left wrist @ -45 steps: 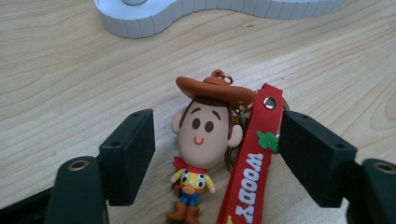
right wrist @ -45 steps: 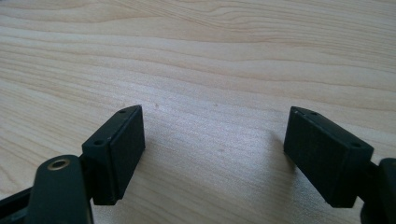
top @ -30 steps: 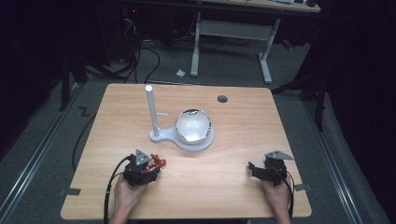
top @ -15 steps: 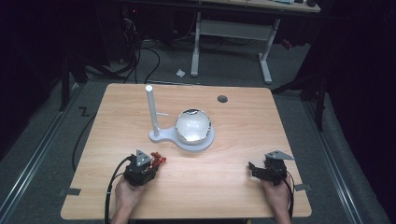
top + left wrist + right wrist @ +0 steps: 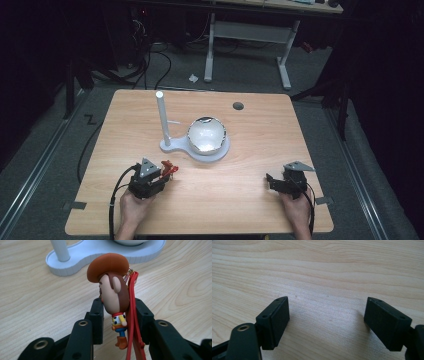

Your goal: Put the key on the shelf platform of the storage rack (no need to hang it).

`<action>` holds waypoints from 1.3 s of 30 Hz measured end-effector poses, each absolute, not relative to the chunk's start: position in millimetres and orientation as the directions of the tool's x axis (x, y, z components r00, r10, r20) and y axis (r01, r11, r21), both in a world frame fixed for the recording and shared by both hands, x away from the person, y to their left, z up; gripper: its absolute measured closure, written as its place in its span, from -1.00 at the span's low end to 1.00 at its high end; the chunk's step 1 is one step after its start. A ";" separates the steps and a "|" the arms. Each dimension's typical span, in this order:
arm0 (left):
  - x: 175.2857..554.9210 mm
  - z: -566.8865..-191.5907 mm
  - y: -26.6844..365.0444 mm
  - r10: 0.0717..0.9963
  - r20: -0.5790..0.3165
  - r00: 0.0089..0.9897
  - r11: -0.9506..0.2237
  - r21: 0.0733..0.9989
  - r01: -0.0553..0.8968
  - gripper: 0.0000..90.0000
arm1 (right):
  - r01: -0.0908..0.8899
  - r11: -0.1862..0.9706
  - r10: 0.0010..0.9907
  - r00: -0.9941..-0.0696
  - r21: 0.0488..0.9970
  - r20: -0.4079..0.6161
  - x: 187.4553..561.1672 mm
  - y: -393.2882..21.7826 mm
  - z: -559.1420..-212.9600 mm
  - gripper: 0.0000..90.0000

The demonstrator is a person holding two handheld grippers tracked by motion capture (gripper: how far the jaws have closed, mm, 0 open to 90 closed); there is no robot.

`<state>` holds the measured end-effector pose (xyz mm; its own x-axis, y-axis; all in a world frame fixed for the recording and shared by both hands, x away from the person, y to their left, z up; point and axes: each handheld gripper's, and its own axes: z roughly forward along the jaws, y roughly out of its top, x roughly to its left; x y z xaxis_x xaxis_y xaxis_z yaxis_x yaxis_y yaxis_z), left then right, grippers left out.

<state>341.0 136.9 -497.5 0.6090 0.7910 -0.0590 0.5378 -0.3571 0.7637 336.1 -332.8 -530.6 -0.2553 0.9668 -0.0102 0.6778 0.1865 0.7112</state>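
The left gripper (image 5: 161, 175) stays clamped on the cowboy keychain (image 5: 113, 293), little moved, stand (image 5: 195, 146) at one o'clock. The right gripper (image 5: 325, 322) remains spread, empty

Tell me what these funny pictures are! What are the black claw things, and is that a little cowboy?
A person sits at a wooden table and holds a black pinching tool, called a gripper, in each hand. The big picture is from a camera up high, looking down. There the left gripper is at the left and the right gripper at the right.

The other two pictures come from little cameras riding on the grippers, looking along their two jaws.

Yes, it is a cowboy! The left gripper pinches a small cowboy toy with a brown hat and a red strap. The right gripper is open, holding nothing.

On the table stands a white stand with a tall post, and a shiny bowl sits on it.
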 end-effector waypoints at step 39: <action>349.3 -440.2 114.3 0.672 -0.144 0.726 -0.344 0.808 0.479 0.48 | 0.677 0.186 0.967 -0.255 0.712 -0.011 336.1 -332.7 -530.7 -0.54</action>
<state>349.3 114.3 -440.2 0.7262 0.6722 -0.1441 0.4789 -0.3443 0.8075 336.1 -332.7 -530.7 -0.2549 0.9669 -0.0107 0.6771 0.1864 0.7119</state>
